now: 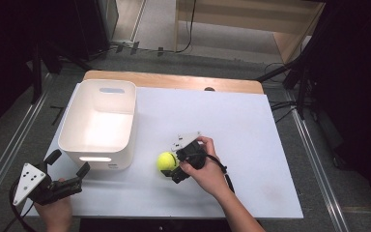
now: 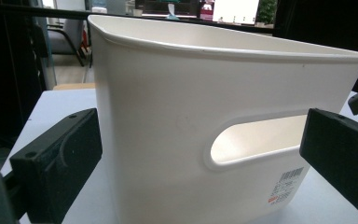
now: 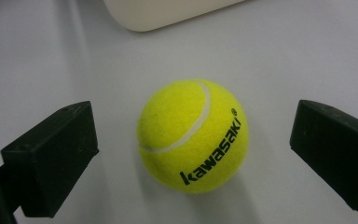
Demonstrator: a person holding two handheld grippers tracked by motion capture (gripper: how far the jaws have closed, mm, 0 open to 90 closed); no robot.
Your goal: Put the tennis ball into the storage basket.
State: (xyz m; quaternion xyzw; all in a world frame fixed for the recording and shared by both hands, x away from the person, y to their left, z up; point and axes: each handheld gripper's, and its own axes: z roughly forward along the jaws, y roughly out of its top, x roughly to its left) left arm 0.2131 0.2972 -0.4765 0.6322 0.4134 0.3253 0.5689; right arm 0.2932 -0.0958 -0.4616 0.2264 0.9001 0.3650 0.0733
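The right gripper [image 1: 170,166] is straddling the tennis ball [image 3: 193,135] on the table near the white bin [image 1: 99,123], jaws wide open, nothing gripped (left gripper [image 1: 67,171] is idling, also open). It should close centred w/ even contact.

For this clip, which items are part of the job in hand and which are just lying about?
Part of the job:
- tennis ball, on the table between the open jaws of the right gripper
- white bin, in front of the open left gripper

Just lying about:
- white table sheet under both
- wooden furniture on the floor beyond the table
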